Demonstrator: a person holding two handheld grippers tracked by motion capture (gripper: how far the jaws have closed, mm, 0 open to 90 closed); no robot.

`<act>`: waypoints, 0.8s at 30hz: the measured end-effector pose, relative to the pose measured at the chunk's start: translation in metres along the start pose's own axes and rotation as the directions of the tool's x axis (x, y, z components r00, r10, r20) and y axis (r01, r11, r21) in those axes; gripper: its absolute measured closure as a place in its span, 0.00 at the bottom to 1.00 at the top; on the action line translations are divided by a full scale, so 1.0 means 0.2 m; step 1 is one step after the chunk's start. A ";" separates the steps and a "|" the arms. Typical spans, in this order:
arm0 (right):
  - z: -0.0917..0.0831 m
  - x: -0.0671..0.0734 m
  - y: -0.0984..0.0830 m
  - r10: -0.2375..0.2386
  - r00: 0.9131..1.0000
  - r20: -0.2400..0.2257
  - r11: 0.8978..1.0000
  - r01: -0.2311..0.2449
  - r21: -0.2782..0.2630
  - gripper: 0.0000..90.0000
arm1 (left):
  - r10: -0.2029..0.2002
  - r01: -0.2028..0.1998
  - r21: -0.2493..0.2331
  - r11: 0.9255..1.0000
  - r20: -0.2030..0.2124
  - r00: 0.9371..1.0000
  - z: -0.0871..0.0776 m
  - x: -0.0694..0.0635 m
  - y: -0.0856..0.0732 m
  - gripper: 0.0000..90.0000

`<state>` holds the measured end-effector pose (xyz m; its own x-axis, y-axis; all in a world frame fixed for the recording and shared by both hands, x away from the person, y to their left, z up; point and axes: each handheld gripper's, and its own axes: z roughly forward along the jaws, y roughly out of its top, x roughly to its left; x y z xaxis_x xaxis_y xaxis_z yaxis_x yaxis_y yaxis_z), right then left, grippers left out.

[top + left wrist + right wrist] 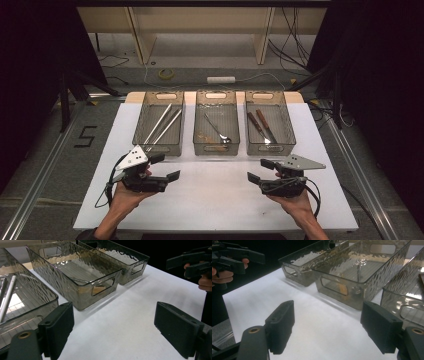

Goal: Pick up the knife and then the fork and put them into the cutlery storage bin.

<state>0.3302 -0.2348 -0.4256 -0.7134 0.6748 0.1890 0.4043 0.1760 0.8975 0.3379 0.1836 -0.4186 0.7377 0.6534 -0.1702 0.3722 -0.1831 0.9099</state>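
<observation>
Left gripper (pixel 168 167), right gripper (pixel 257 170), fingers apart, empty

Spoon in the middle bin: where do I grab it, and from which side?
Grip the spoon mid-handle, coming straight down from above with either open gripper. It lies flat on the floor of the middle bin, bowl toward you, handle slanting away to the left; the bin's walls block any side approach. Set the jaws across the thin handle.
</observation>
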 end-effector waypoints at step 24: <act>-0.03 0.02 -0.05 0.002 1.000 0.016 1.000 -0.002 0.000 0.30 | 0.011 -0.011 -0.004 1.000 0.008 1.000 0.00 -0.01 0.00 0.18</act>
<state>0.3202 -0.2387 -0.4307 -0.7034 0.6863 0.1849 0.4058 0.1742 0.8972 0.3367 0.1820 -0.4184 0.7463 0.6454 -0.1627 0.3614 -0.1876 0.9134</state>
